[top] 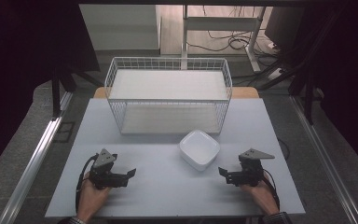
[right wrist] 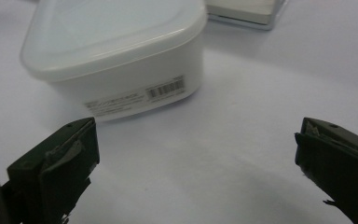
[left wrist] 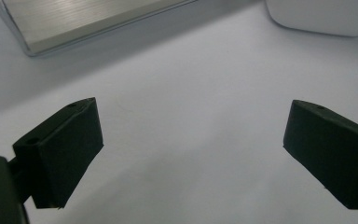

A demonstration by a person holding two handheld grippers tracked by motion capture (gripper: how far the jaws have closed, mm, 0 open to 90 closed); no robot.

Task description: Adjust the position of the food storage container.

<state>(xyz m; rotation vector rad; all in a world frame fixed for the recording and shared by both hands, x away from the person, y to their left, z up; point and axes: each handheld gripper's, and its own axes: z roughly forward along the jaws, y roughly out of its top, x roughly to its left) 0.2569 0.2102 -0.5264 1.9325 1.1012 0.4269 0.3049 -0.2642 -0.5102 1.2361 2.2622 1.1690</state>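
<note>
1. Right gripper: jaws spread wide, nothing between them, resting low on the table, aimed inward.
2. Left gripper: jaws likewise apart and empty, facing the right one.
3. White square dish: near the right gripper, just in front of the wire basket.
4. Judged step: pre-reach; next calls for advancing the right gripper and straddling the dish's wall.
5. Barcode sticker on the dish's side; print too blurred to read.

Lab/test rig: pale grey rectangular table w/ metal floor rails at 9 o'clock, loose black cables at 12 (dark curtains either side).
</note>
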